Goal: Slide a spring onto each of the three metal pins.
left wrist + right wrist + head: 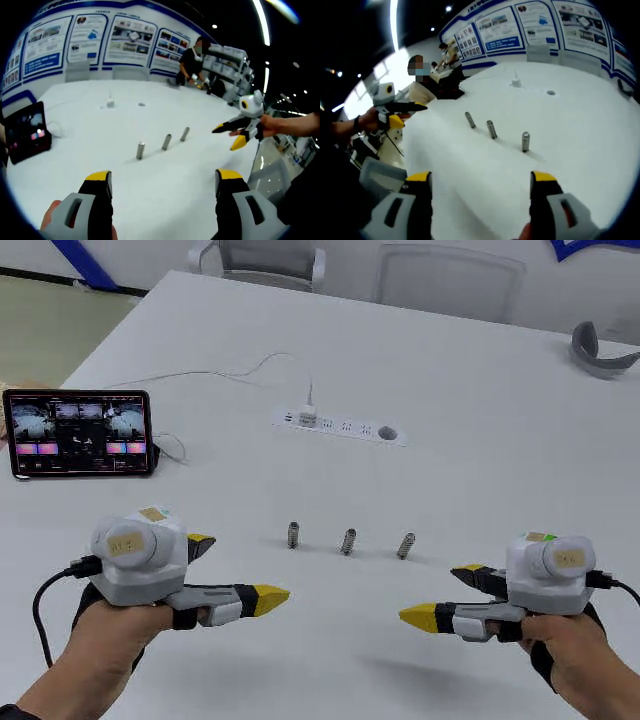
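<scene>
White smooth table (pixel 450 390); 3 ribbed metal pins (pixel 348 541), apparently spring-wrapped, upright.

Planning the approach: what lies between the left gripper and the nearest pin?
Nothing: bare white table between the left gripper and the leftmost pin, seen in head and left gripper views.

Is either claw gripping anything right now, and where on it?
Nothing is held. The left claw and right claw are both open and empty.
</scene>
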Demonstrator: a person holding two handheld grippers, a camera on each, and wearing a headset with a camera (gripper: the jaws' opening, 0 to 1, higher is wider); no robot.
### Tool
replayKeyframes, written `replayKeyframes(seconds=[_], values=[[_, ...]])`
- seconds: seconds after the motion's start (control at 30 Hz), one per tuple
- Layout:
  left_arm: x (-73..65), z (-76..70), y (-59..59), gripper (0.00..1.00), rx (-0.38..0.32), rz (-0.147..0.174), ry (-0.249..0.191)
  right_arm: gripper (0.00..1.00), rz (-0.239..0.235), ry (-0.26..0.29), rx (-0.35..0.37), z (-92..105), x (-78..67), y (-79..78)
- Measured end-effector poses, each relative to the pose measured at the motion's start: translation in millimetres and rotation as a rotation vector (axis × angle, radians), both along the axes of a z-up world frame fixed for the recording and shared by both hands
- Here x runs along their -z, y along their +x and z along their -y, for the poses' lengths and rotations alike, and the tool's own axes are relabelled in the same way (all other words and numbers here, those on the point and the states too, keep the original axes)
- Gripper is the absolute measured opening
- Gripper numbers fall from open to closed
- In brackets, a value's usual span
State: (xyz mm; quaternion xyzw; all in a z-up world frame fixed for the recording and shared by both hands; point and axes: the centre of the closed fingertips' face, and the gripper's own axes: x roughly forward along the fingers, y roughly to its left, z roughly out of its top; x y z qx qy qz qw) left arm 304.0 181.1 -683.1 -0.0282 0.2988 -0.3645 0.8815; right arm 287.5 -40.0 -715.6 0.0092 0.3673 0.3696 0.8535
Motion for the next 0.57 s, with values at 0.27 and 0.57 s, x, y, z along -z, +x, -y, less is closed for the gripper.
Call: replayKeyframes(seconds=[0.27, 0.57], values=[[4.3, -0.8, -1.6, 0.88, 0.009, -0.020, 0.006, 0.84, -0.003, 0.017, 0.024, -0.1, -0.4, -10.2], [5.9, -3.6, -3.5, 0.89, 0.009, -0.014, 0.012, 0.86, 0.011, 0.033, 0.041, -0.4, -4.6, -12.1]])
